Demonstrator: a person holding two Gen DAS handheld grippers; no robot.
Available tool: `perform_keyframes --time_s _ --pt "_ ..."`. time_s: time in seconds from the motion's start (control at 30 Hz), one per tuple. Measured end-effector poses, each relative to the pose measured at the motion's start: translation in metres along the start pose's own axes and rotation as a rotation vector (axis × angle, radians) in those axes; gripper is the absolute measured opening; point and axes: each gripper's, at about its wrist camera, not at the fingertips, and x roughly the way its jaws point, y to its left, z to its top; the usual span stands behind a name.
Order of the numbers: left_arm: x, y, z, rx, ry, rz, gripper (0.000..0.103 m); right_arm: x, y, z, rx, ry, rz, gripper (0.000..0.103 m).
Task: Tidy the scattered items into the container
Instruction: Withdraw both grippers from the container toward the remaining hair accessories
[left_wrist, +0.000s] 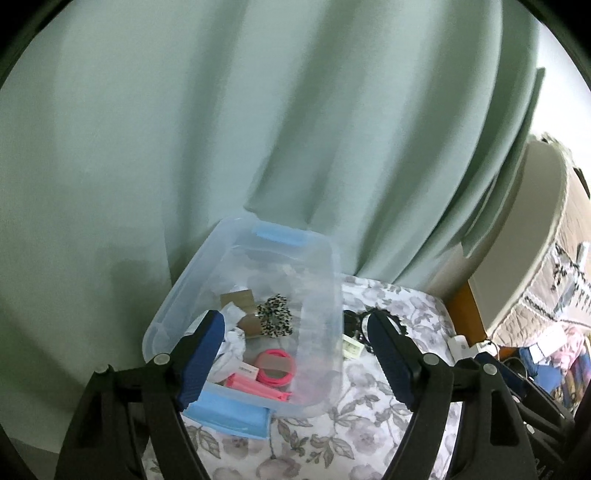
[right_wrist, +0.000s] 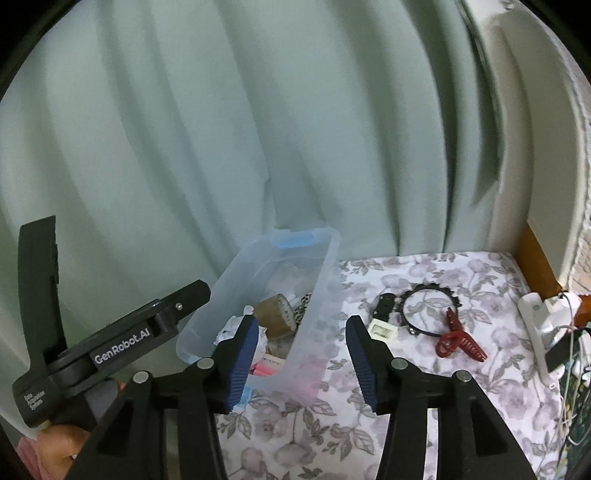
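Note:
A clear plastic container (left_wrist: 325, 258) with blue latches stands on the floral cloth; it also shows in the right wrist view (right_wrist: 325, 266). Inside lie a leopard scrunchie (left_wrist: 275, 315), pink hair ties (left_wrist: 277, 367), pink clips (left_wrist: 251, 387) and white items. My left gripper (left_wrist: 295, 332) is open and empty, held over the container. My right gripper (right_wrist: 301, 330) is open and empty, above the container's right wall. On the cloth to the right lie a red claw clip (right_wrist: 460, 339), a black scalloped headband (right_wrist: 430, 310), a black clip (right_wrist: 386, 304) and a small white tagged card (right_wrist: 382, 330).
A green curtain (right_wrist: 221, 129) hangs behind. A white power strip with cables (right_wrist: 539, 321) lies at the cloth's right edge beside a wooden frame (right_wrist: 535, 258). The left gripper's body (right_wrist: 110, 332) and the hand holding it show at left.

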Motion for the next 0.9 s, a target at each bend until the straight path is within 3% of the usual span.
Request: perform_keyframes --time_s 0.57,0.9 --pt "-0.021 -0.083 -0.01 0.148 -0.019 -0.003 0.085 -0.054 -0.065 -0.002 0.125 -0.089 -0.006 0.078" --pt "-0.018 -0.131 -0.016 0.218 0.002 -0.006 0.086 -0.072 -0.11 -0.005 0.193 -0.116 -0.025 0.08"
